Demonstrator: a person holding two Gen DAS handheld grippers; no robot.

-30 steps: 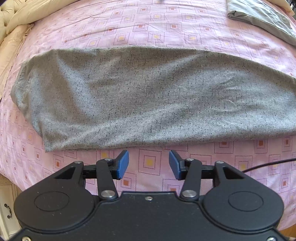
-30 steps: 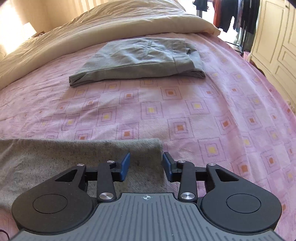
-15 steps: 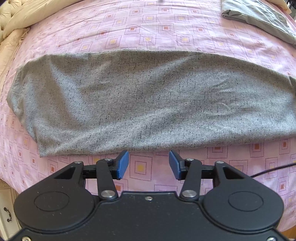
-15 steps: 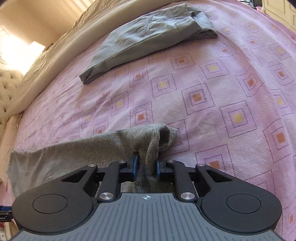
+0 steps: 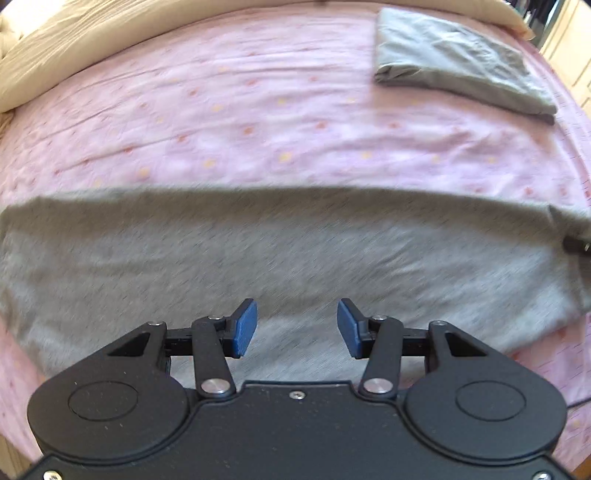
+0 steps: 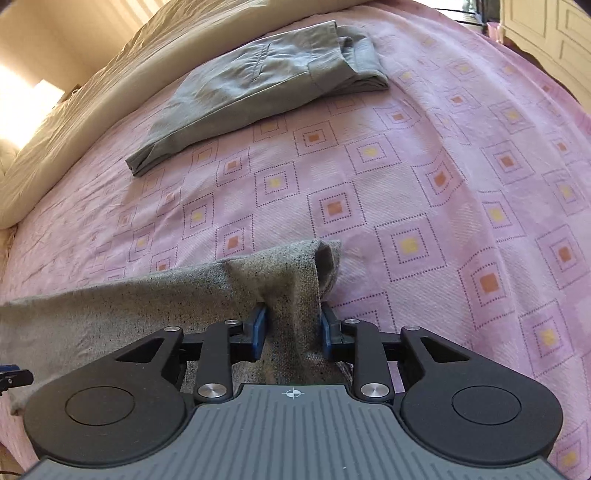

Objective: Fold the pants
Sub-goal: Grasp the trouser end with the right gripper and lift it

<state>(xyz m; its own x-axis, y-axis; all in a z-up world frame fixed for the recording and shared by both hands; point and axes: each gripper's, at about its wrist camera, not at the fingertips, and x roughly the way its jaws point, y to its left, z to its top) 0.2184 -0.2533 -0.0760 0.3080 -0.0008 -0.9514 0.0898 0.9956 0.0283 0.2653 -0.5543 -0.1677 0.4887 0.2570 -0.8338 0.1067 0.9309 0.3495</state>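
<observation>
my right hand-held gripper (image 6: pixel 291 328) is clamped on the end of the speckled grey pants (image 6: pixel 110 314), a thick bunch of cloth squeezed between the blue pads (image 6: pixel 258 330), jaws only as far apart as the fabric forces them. the gripped end is lifted off the bed (image 6: pixel 424 206), a small fold flopping over past the fingertips, the rest trailing away to my left and down onto the pink bedspread. my left hand-held gripper (image 5: pixel 295 328) hangs over the middle of the same pants (image 5: pixel 280 254), jaws spread wide, blue pads (image 5: pixel 243 328) well apart, nothing between them; i can't tell if the tips touch the cloth.

left view is smeared with motion blur but gives me the whole long run of the pants lying across the bed, near edge to near edge, and a dark bit of my other tool at the far right rim. right view is sharp: it shows the pinch itself, plus the square pattern on the spread.

both views catch the folded green-grey pants (image 6: pixel 266 85) lying farther up the bed, well apart from mine, and the beige duvet (image 6: pixel 74 122) beyond them. between the two garments there's a broad band of open pink bedspread. white cupboard doors (image 6: pixel 550 33) stand off the right side of the bed.
</observation>
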